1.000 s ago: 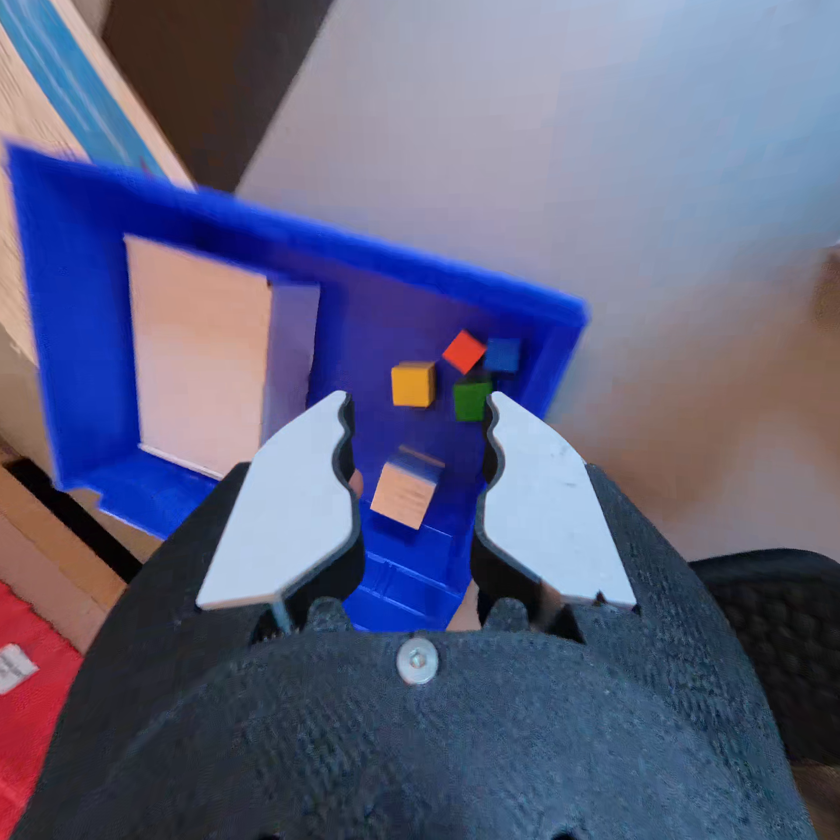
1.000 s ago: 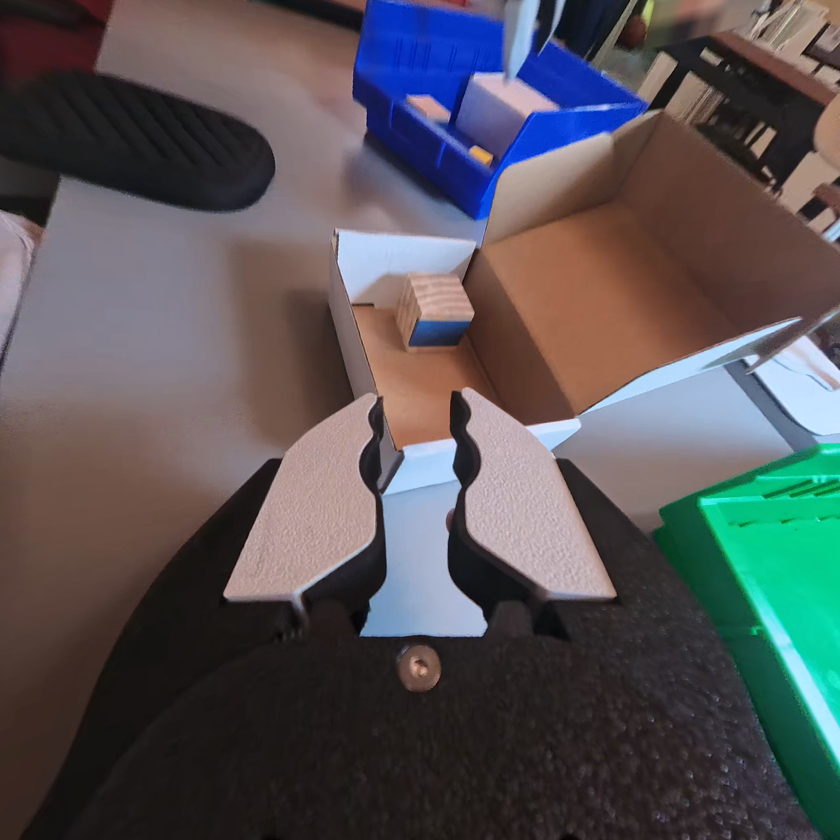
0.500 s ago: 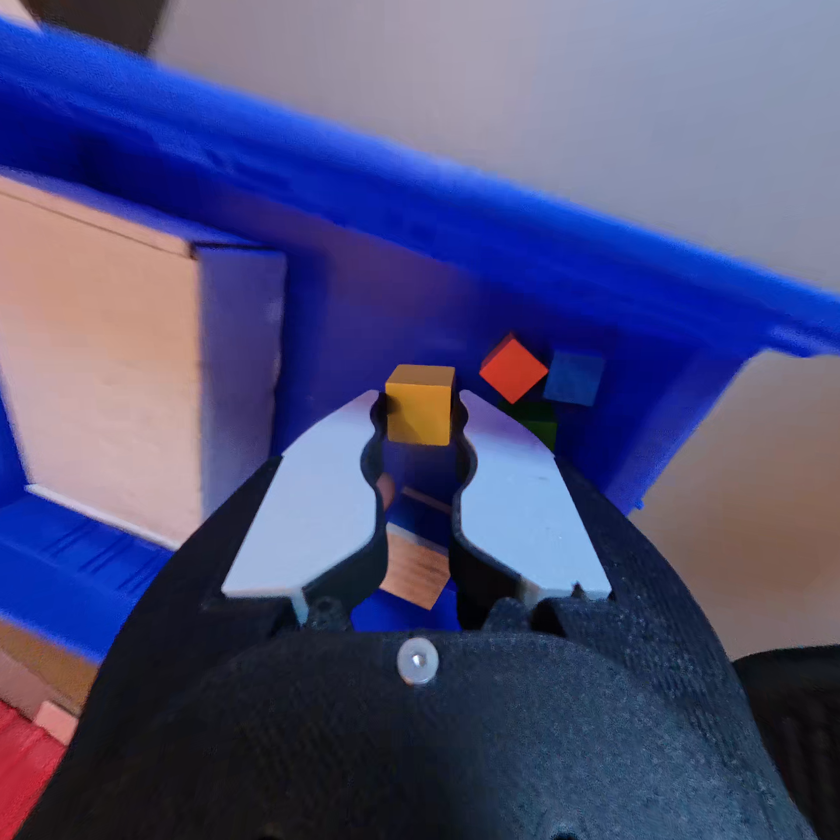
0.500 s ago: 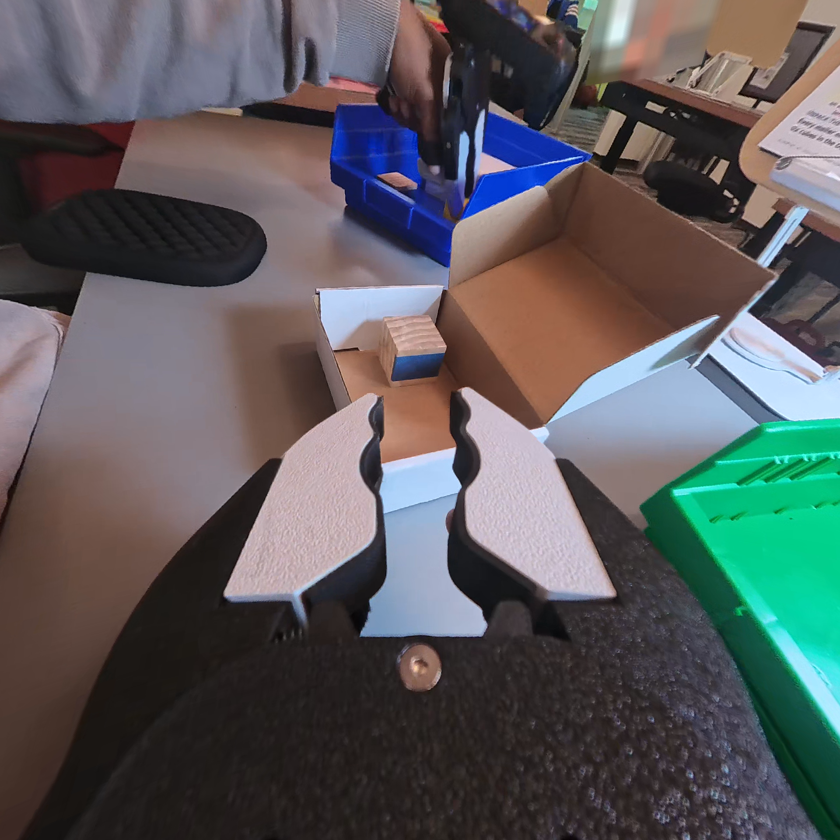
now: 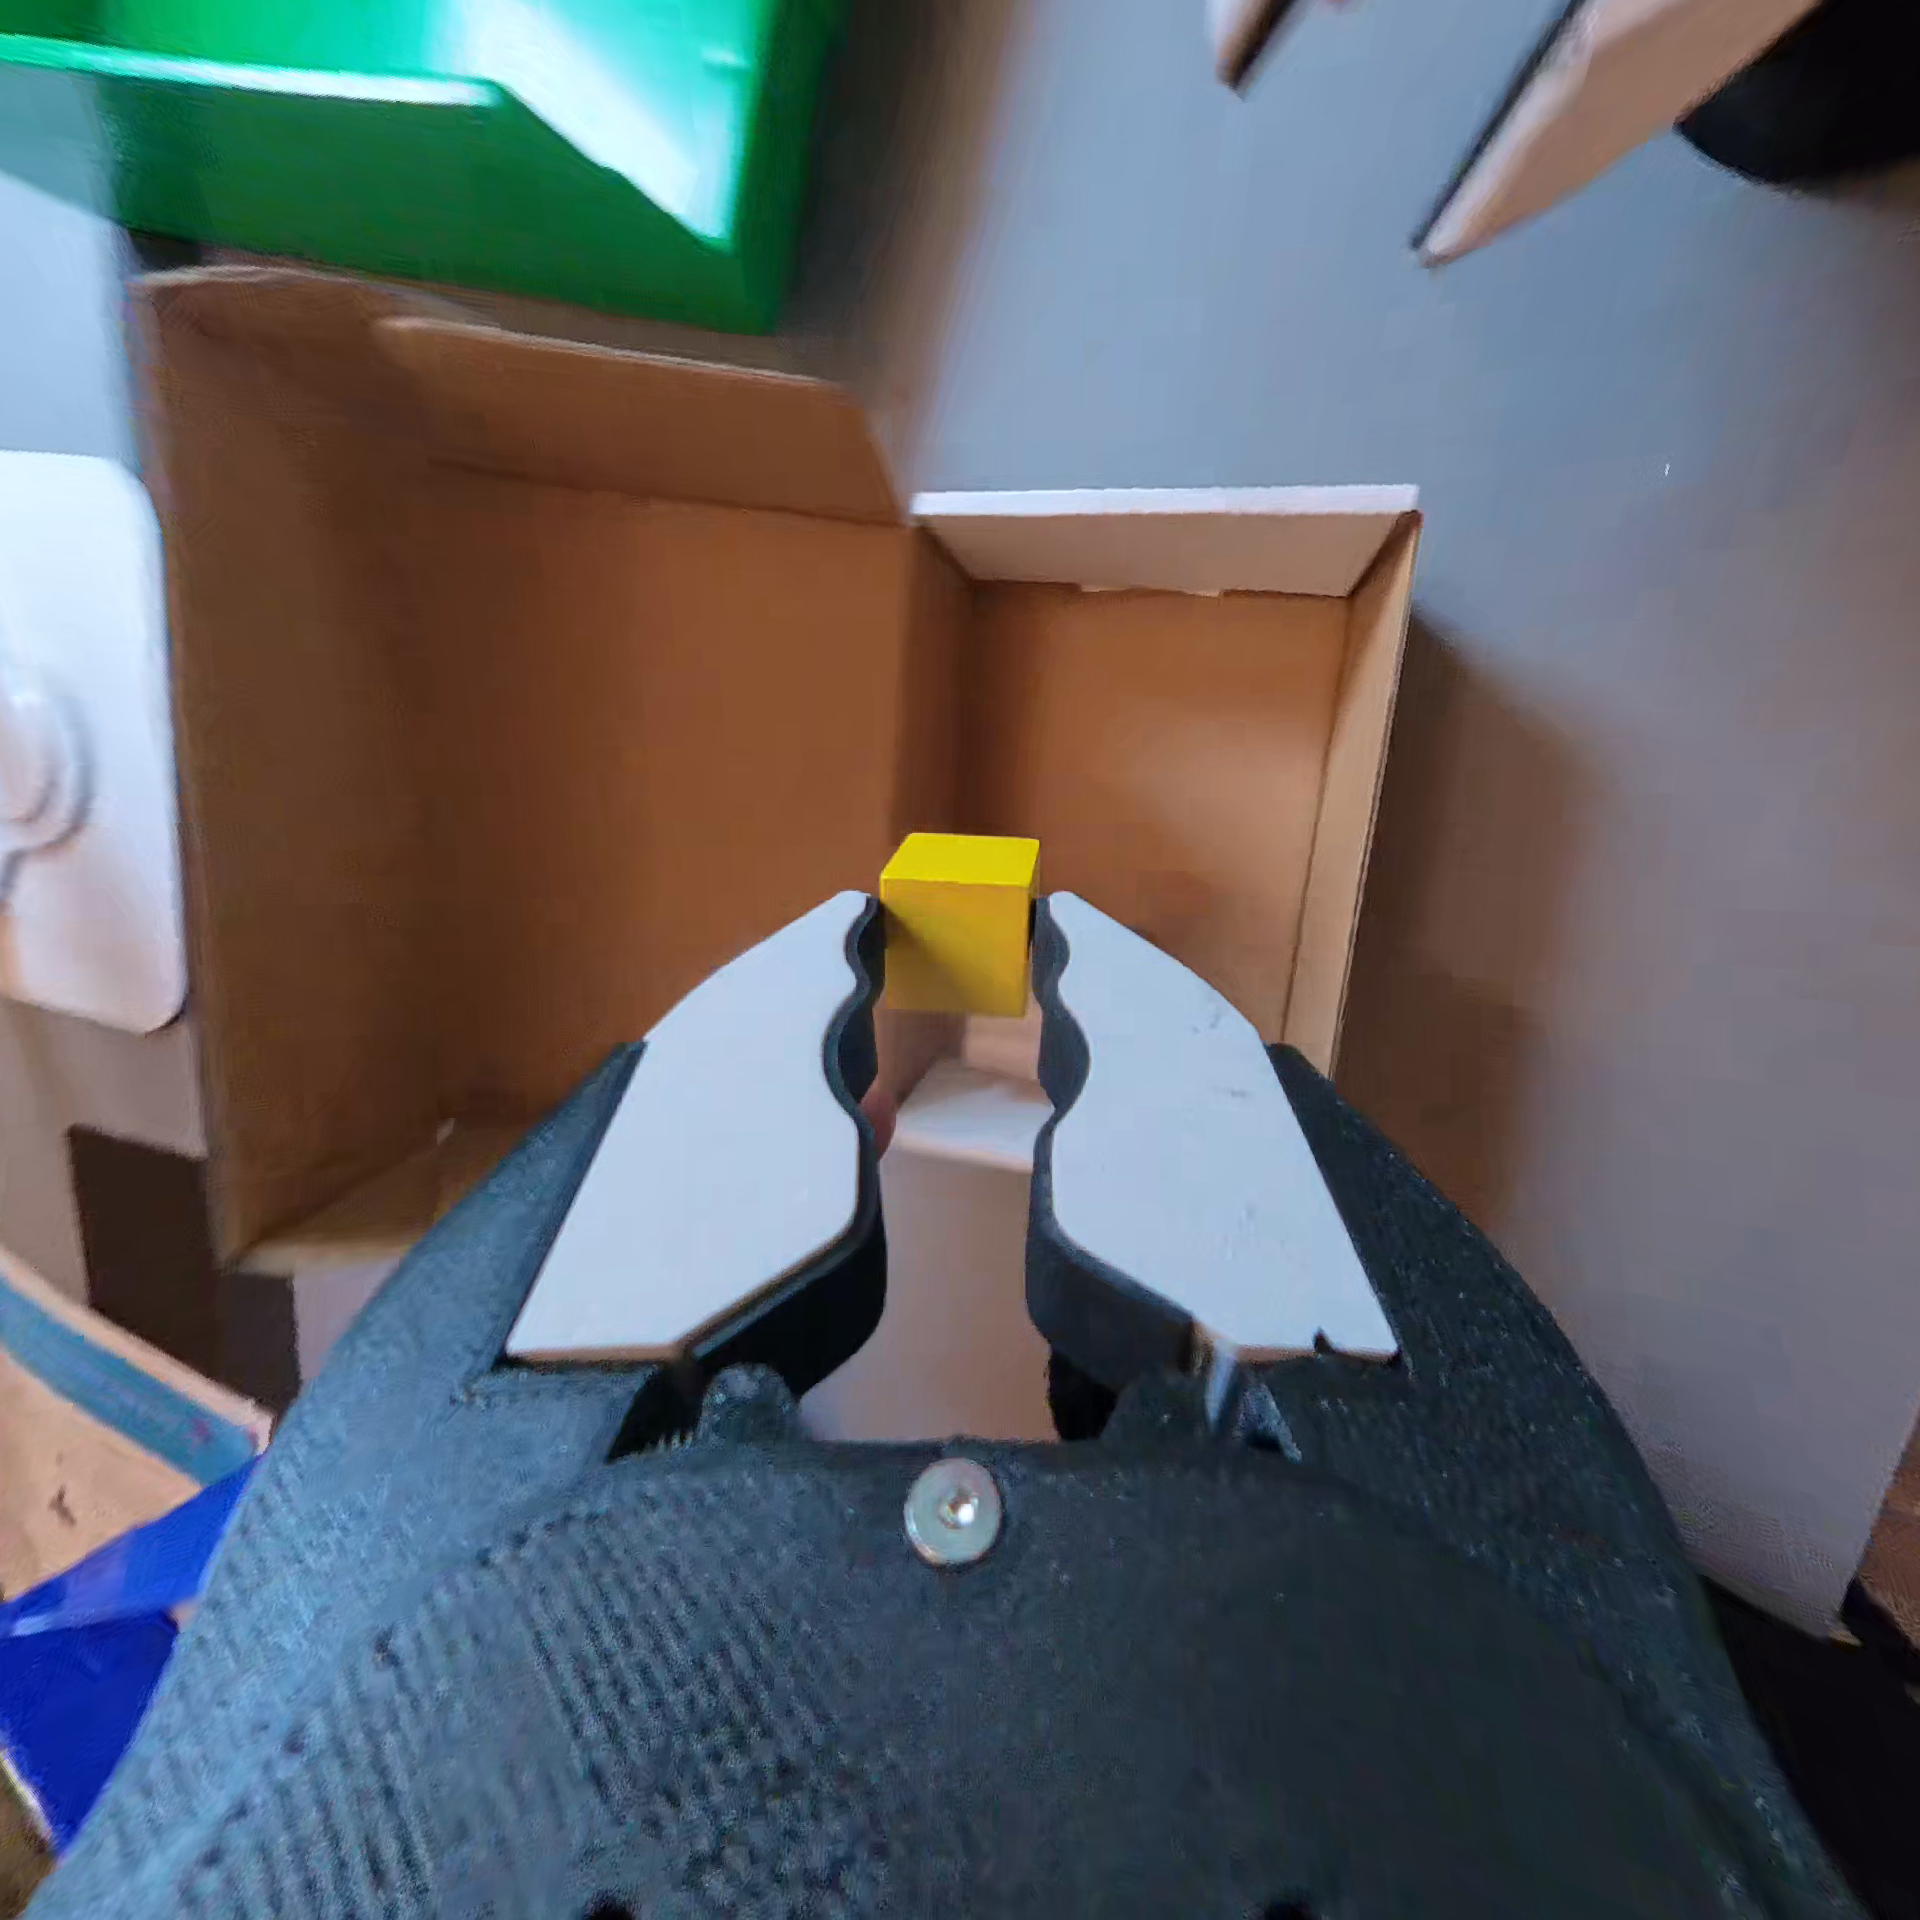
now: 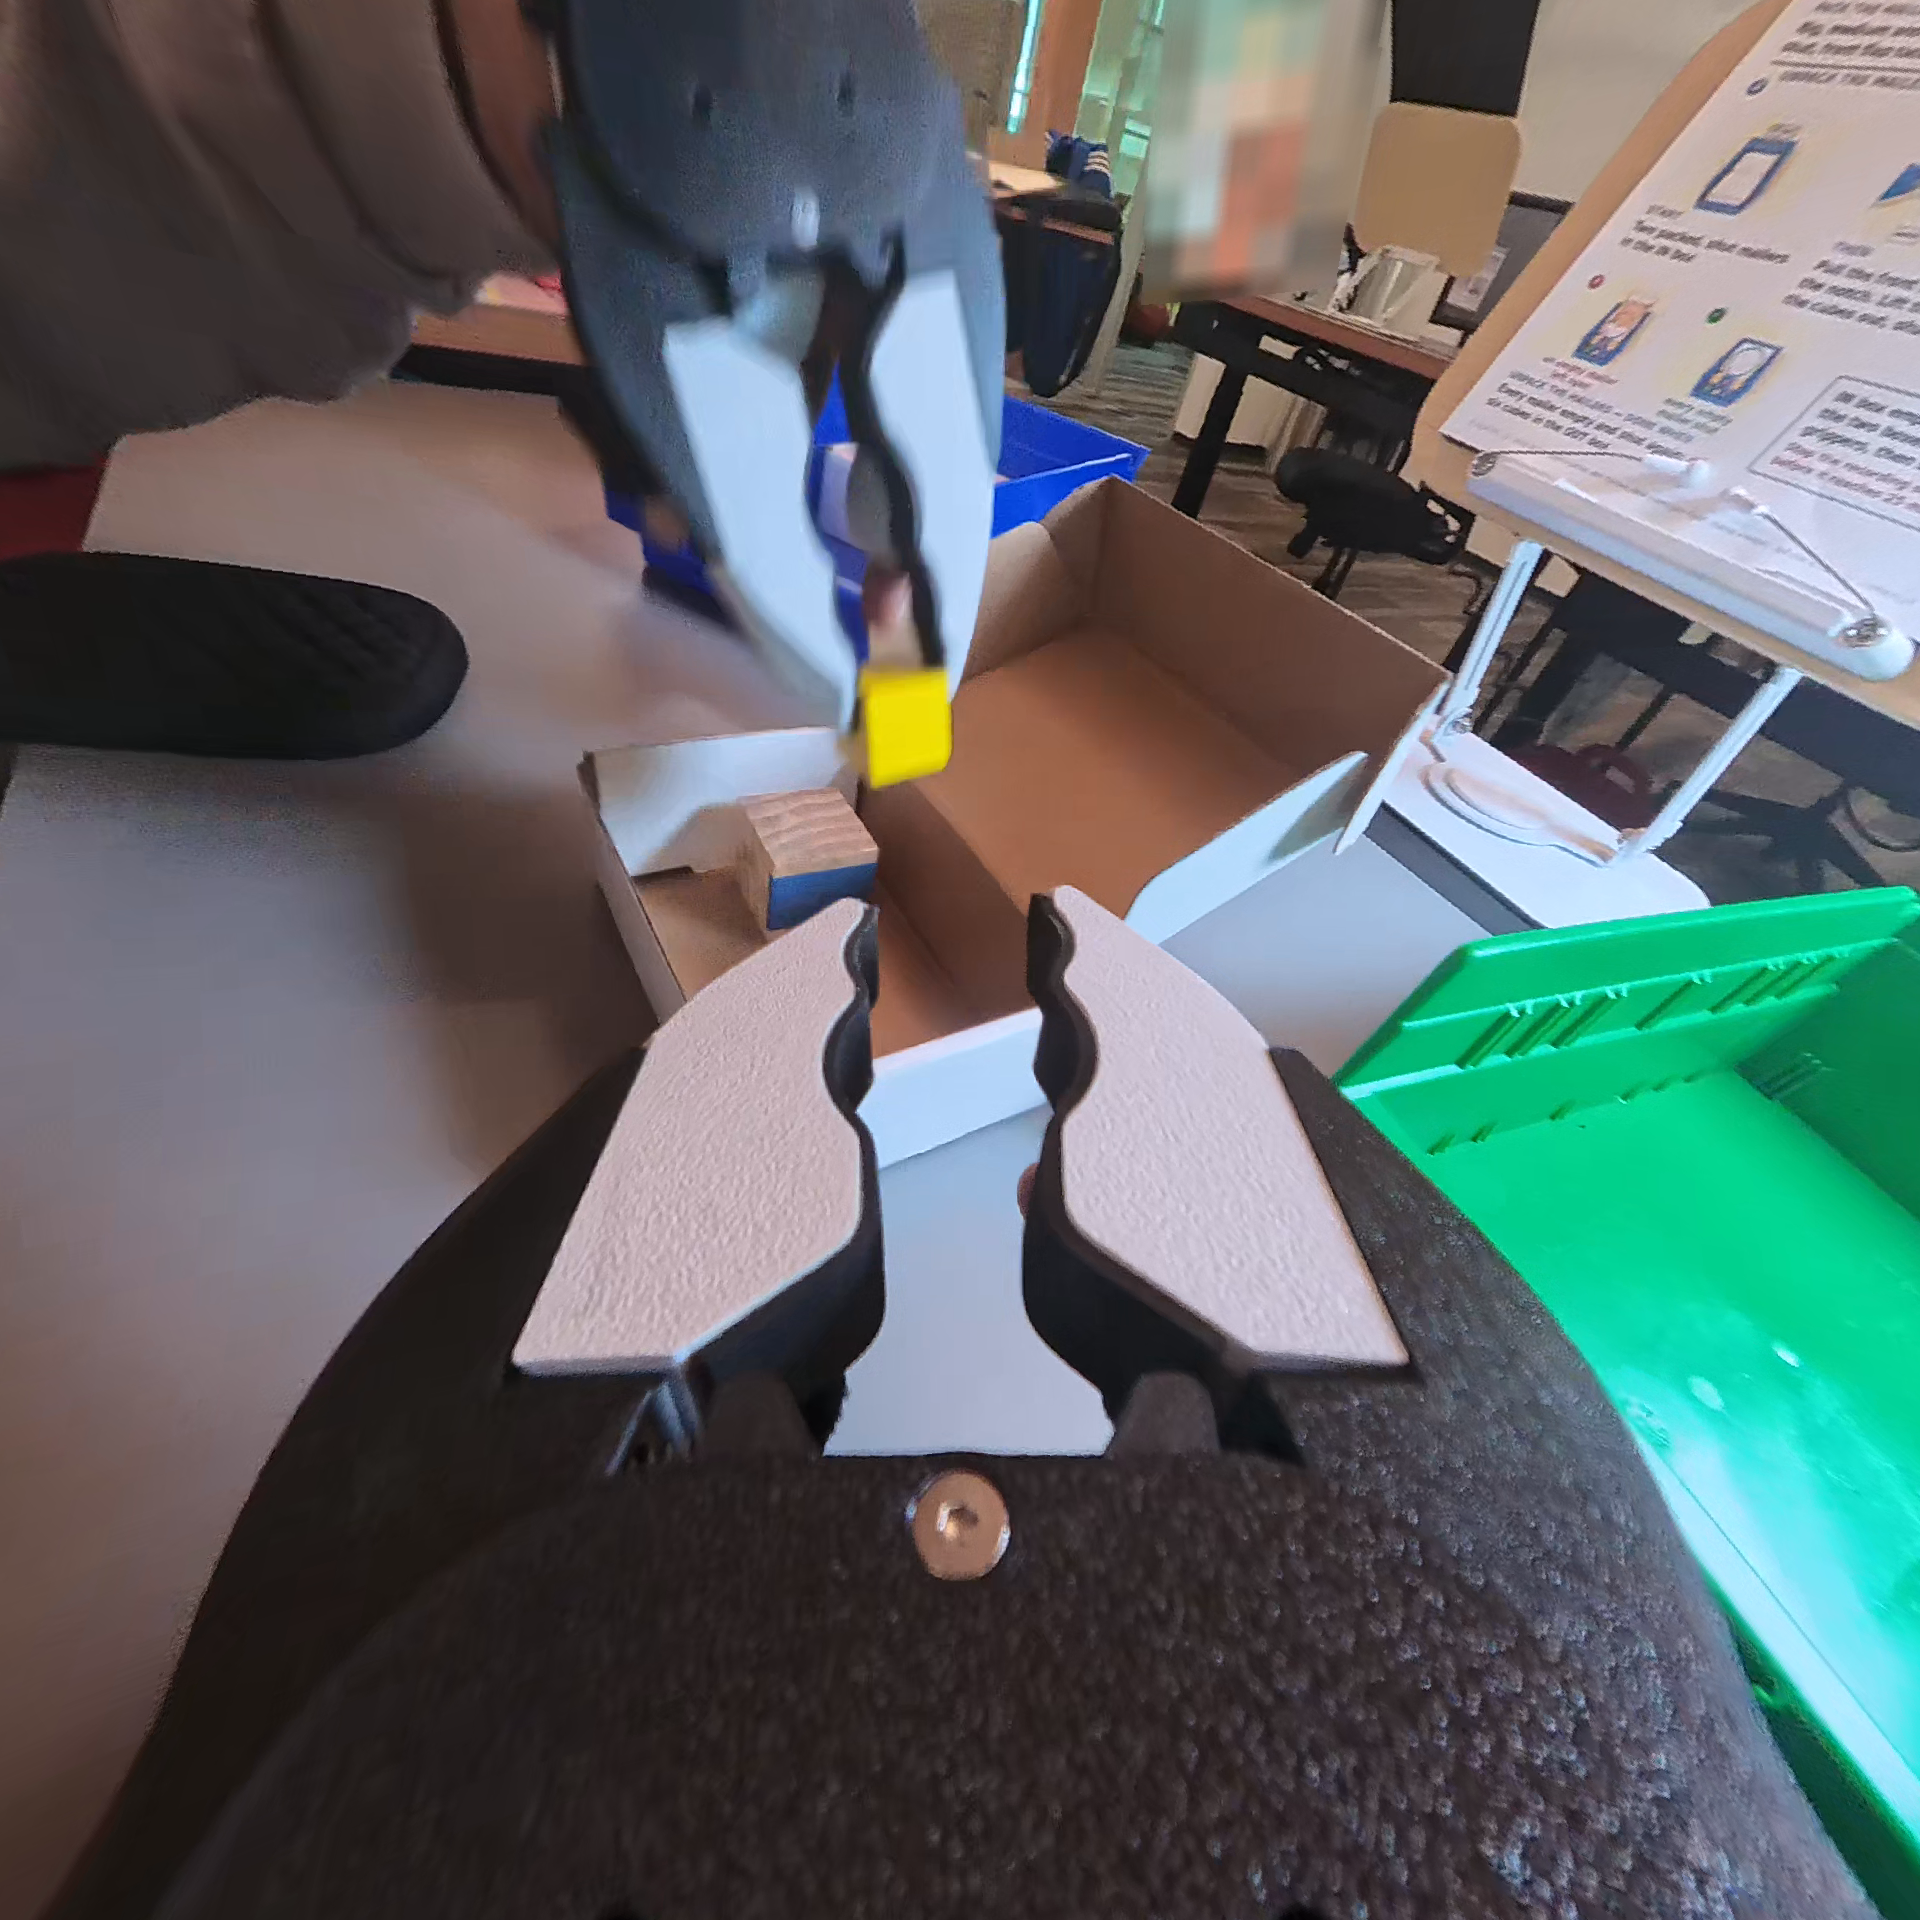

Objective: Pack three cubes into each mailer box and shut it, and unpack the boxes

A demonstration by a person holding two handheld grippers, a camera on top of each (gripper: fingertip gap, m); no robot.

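My left gripper (image 5: 958, 914) is shut on a small yellow cube (image 5: 956, 940) and holds it above the open mailer box (image 5: 1340, 790). The right wrist view shows the same gripper (image 6: 899, 717) pointing down, with the yellow cube (image 6: 906, 724) over the box's narrow compartment. A wooden cube with a blue face (image 6: 810, 852) lies inside that compartment. My right gripper (image 6: 951, 925) is slightly open and empty, just in front of the box's white front wall (image 6: 956, 1081). The brown lid (image 5: 520, 727) lies open beside it.
A green bin (image 6: 1662, 1195) stands right of the box and also shows in the left wrist view (image 5: 416, 156). A blue bin (image 6: 1049, 457) sits behind the box. A black padded armrest (image 6: 208, 655) is at the left. A board on a white stand (image 6: 1714, 364) is at the right. Spacing between my two grippers at the tips: around 11 centimetres. The brown lid (image 5: 520, 727) lies around 9 centimetres away from my left fingertips.
My left gripper shut on the yellow cube in the blue bin, lifted it out and carried it over the mailer box. My right gripper stayed in front of the box.
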